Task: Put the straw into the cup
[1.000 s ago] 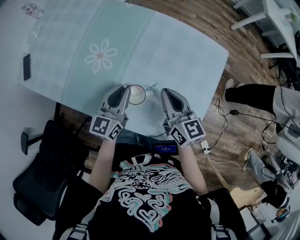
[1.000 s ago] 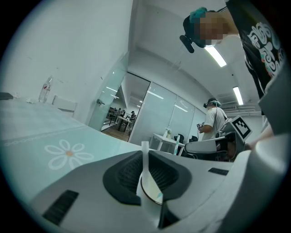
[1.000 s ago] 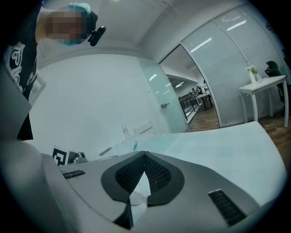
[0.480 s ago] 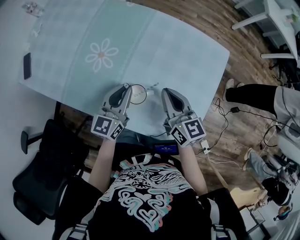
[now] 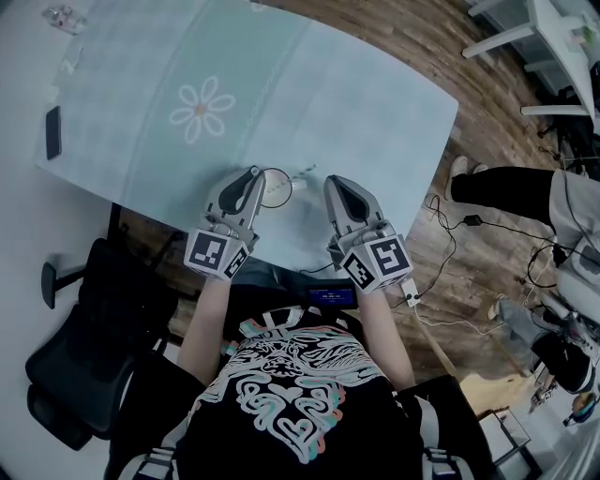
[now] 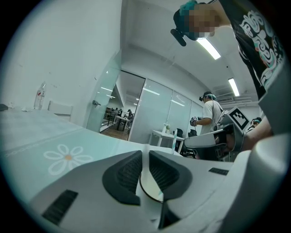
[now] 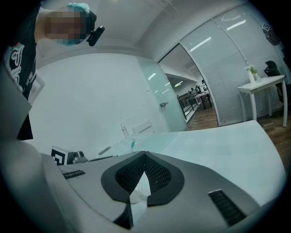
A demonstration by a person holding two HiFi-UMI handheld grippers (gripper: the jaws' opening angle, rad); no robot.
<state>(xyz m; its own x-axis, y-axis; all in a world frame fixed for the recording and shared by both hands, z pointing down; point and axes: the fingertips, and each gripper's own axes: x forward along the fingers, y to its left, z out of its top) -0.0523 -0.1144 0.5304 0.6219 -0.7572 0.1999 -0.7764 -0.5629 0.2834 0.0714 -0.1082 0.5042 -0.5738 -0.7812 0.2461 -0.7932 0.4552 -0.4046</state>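
Note:
A white paper cup (image 5: 276, 188) stands near the table's front edge, on the pale green cloth (image 5: 309, 103). A teal-striped straw (image 5: 305, 172) sticks up at its right side; it also shows in the left gripper view, straw (image 6: 176, 136), beyond the jaws. My left gripper (image 5: 251, 178) is at the cup's left side. Its jaws are drawn close, with the cup's white wall (image 6: 145, 169) in the narrow gap and the rim showing just below. My right gripper (image 5: 335, 184) hovers to the right of the cup, apart from it. Its jaws meet at the tip with nothing in them.
A flower print (image 5: 202, 111) marks the cloth further back. A dark phone (image 5: 54, 133) and a small bottle (image 5: 66, 17) lie on the white surface at left. An office chair (image 5: 80, 347) stands at lower left. Cables (image 5: 441, 246) and a person's legs (image 5: 497, 192) are at right.
Both grippers have shifted only slightly. The left one has edged a little toward the cup. The cup and straw stay in place.

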